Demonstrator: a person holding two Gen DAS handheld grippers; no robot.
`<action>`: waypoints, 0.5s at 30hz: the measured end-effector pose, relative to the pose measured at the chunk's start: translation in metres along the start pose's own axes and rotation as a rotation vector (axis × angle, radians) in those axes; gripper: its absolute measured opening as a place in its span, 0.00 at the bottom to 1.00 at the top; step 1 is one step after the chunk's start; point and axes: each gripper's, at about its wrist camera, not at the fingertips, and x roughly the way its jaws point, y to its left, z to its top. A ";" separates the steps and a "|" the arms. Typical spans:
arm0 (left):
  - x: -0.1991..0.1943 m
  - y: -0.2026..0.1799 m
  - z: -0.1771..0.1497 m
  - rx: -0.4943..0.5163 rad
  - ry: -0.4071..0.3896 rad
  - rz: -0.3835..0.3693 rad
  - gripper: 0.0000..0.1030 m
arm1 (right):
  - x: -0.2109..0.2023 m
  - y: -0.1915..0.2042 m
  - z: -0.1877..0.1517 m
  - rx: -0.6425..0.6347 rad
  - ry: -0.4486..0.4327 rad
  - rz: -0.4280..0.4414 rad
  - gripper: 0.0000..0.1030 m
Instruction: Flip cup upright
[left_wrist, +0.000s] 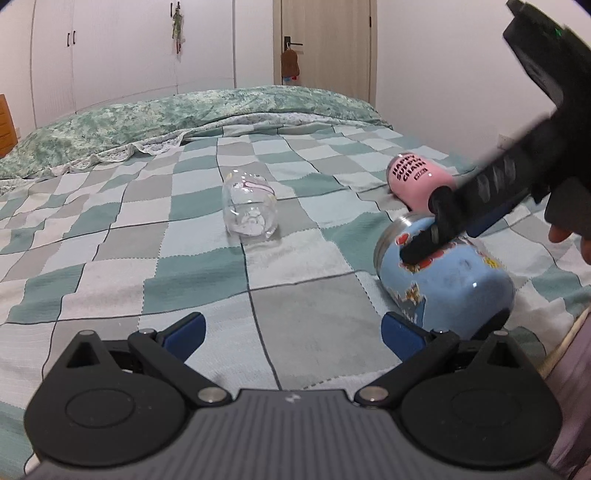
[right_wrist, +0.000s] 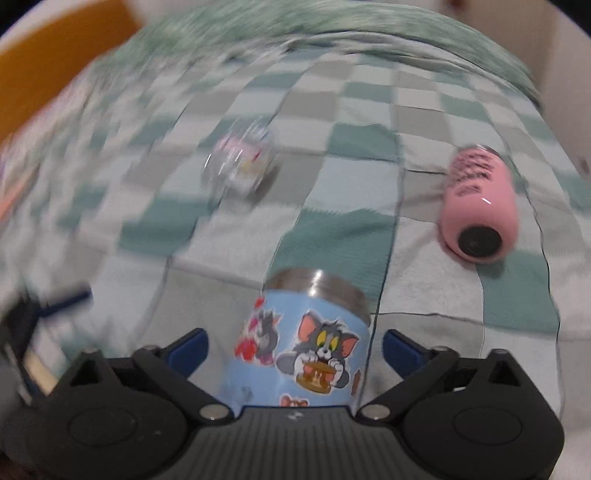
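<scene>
A light blue cartoon-sticker cup with a steel rim lies on its side on the checked bed cover; it also shows in the right wrist view. My right gripper is open, its blue-padded fingers on either side of the cup without touching it; in the left wrist view it comes down over the cup from the upper right. My left gripper is open and empty, low over the cover, left of the blue cup. A clear glass cup and a pink cup also lie on their sides.
The bed has a checked teal, grey and white cover and a green quilt bunched at the far end. White wardrobes and a door stand behind. The bed's edge is at the right. The right wrist view is motion-blurred.
</scene>
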 end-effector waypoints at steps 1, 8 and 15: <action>0.000 0.001 0.001 -0.004 -0.004 -0.001 1.00 | 0.000 -0.003 0.004 0.056 -0.001 0.013 0.99; -0.005 0.001 0.003 -0.011 -0.020 0.004 1.00 | 0.048 -0.019 0.017 0.231 0.138 -0.017 0.87; -0.016 0.000 0.005 -0.017 -0.030 0.032 1.00 | 0.003 -0.023 -0.025 0.161 -0.067 0.116 0.81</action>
